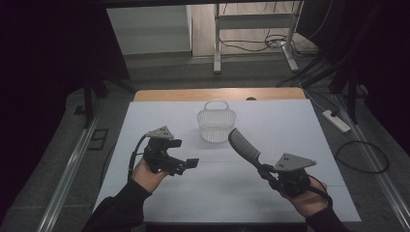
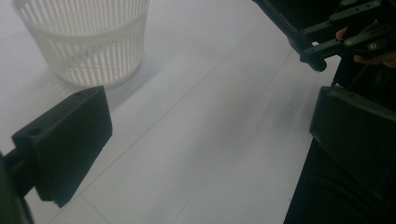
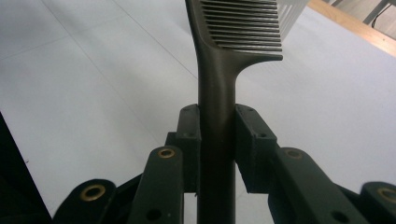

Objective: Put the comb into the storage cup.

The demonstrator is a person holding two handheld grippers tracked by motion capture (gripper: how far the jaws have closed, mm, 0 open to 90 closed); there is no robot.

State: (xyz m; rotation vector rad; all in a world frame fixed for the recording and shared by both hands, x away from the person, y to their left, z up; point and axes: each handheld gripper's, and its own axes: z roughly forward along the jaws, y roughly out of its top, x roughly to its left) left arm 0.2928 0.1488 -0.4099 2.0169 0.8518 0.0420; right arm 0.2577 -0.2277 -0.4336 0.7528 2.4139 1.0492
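**Comb clamped in the right gripper, basket at the far middle of the bench**

Nearest the person, the right hand (image 1: 309, 195) holds the right gripper (image 1: 269, 173) low over the white bench (image 1: 290, 125). Its jaws are clenched on the handle of a dark comb (image 1: 243, 146); in the right gripper view the handle (image 3: 215, 135) runs straight up between the two pads, with the toothed head beyond them. In the high view the comb rises off the bench and slants away toward the left, its tip close to the basket's near right side.

On the other side, the left hand (image 1: 145, 175) carries the left gripper (image 1: 186, 153), released, its jaws spread wide with bare bench between them. It points toward the bench's middle.

Farther off, a white slatted plastic basket (image 1: 214, 123) stands upright, its handle (image 1: 216, 103) raised. In the left gripper view the basket (image 2: 84, 42) sits beyond the left jaw.

Past the bench's wooden far edge (image 1: 217, 94), a metal frame (image 1: 254, 29) and loose cables (image 1: 251, 46) stand on the floor.
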